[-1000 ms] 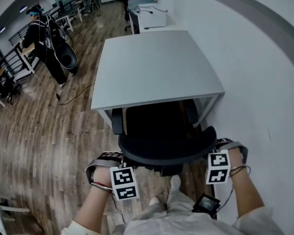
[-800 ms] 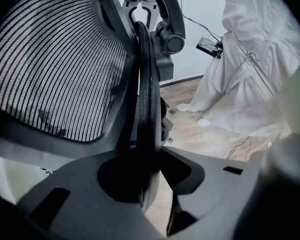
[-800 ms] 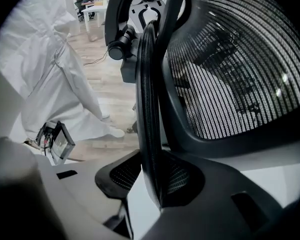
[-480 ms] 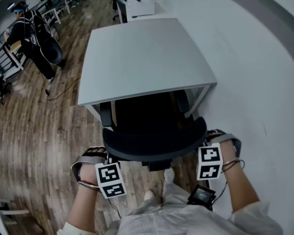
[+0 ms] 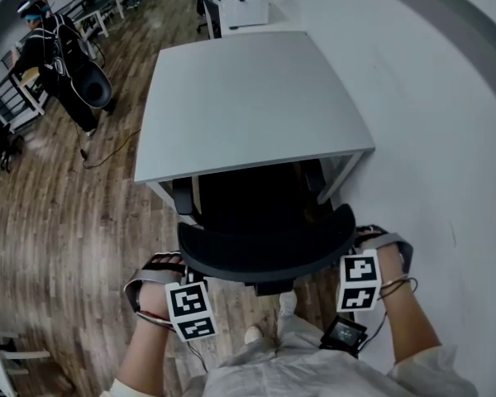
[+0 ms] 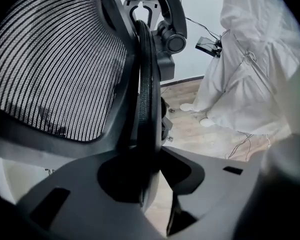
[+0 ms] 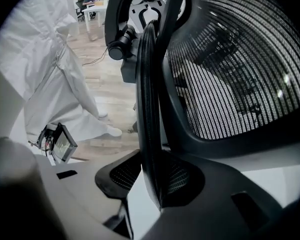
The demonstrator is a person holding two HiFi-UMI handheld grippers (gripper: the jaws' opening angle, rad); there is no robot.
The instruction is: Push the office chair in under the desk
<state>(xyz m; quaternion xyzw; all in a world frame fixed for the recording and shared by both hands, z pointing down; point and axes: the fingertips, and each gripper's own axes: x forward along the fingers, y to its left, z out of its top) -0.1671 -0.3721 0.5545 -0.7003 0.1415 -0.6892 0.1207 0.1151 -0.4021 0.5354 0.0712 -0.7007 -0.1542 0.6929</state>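
1. Nearest, short of the desk (image 5: 248, 98): office chair (image 5: 264, 238) gripped by the curved top rim of its backrest. Left gripper (image 6: 151, 184) clenched on the rim's left end, right gripper (image 7: 155, 184) clenched on its right end, the rim edge wedged deep between each pair of jaws.
2. From the head view, both sets of jaws hidden under the marker cubes and the rim; only wrists and straps visible there.
3. Chair turned away from the holder and toward the desk, backrest on the near side. Long axis of the backrest running left to right, parallel to the desk's near edge.
4. Placed about midway along that near edge, seat partly under the desk top, both armrests (image 5: 182, 197) reaching just beneath the edge.
5. Base, wheels and front of the seat covered by the backrest and desk top; impossible to make out.
6. Beyond the desk's far edge, a second white desk (image 5: 240, 11), cut off at the frame top; things on it too small to tell.
7. Left of the desk, well apart on the wood floor (image 5: 58, 222), a person in dark clothes (image 5: 58, 56). Right of the desk, a white wall (image 5: 430, 139).
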